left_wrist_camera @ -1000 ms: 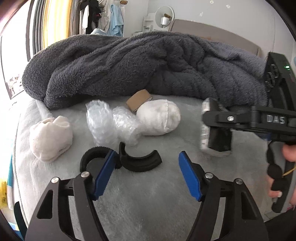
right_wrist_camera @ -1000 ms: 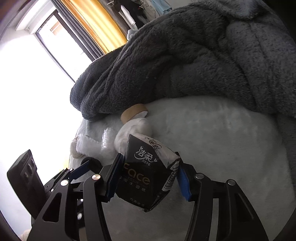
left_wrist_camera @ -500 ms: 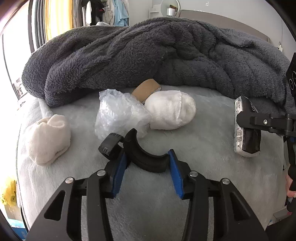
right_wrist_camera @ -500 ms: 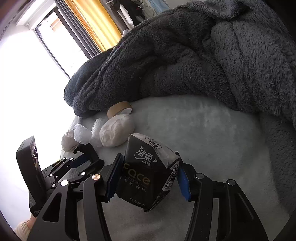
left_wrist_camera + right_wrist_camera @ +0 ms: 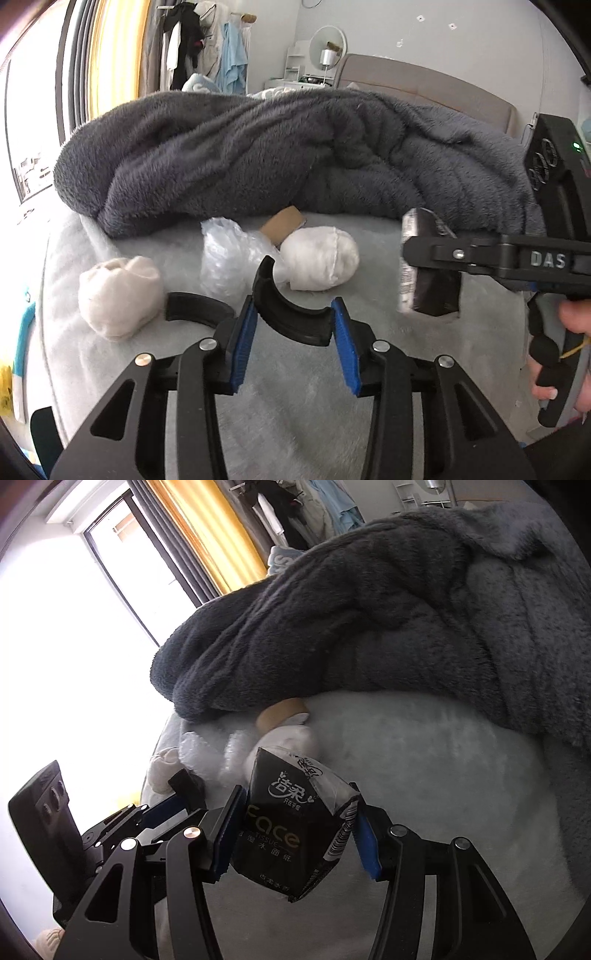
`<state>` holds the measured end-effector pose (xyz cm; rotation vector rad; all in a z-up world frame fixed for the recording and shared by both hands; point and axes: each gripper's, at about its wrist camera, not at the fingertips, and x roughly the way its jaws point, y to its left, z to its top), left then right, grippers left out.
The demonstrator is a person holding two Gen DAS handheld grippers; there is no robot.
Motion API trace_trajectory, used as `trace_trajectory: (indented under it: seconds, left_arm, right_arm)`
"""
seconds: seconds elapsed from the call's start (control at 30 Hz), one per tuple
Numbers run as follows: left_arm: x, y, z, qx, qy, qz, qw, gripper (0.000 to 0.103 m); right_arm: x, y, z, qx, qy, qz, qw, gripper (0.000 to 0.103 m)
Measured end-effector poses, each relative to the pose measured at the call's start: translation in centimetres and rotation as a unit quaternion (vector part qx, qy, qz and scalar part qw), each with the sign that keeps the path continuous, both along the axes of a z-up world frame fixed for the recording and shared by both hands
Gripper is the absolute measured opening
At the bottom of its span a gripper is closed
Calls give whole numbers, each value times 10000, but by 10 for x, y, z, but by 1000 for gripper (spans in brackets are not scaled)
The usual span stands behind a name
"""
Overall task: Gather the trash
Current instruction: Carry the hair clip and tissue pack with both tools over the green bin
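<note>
My left gripper is shut on a curved black plastic piece and holds it just above the pale grey bed cover. A second curved black piece lies on the cover to its left. My right gripper is shut on a black tissue pack, which also shows in the left wrist view at the right. Beyond lie crumpled clear plastic, a white wad, a cardboard roll and a cream wad.
A thick dark grey blanket is heaped across the back of the bed. The bed edge falls away at the left. A window with yellow curtains is at the left, hanging clothes and a headboard behind.
My left gripper closed on the curved black piece and lifted it off the cover. My right gripper kept hold of the tissue pack and moved back in towards the left gripper.
</note>
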<state>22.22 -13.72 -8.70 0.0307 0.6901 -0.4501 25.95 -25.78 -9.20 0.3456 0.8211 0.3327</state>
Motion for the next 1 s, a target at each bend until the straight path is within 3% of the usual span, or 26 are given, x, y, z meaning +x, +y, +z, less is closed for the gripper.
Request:
trace_trajectory:
  seconds: [0.37,0.57,1.0]
  left_arm:
    - [-3,64,15,-115,35,482,9988,44]
    - [-5,105,16,-150,147,798,9966,44]
    - [-11,192,-6,62,654,1590,9851,44]
  right_arm:
    - [13,59,17,31,-207,254,9995,56]
    - [18,100,22,-190,-321,498,9981,56]
    - [22,180,28,-255,-367,986,9941,56]
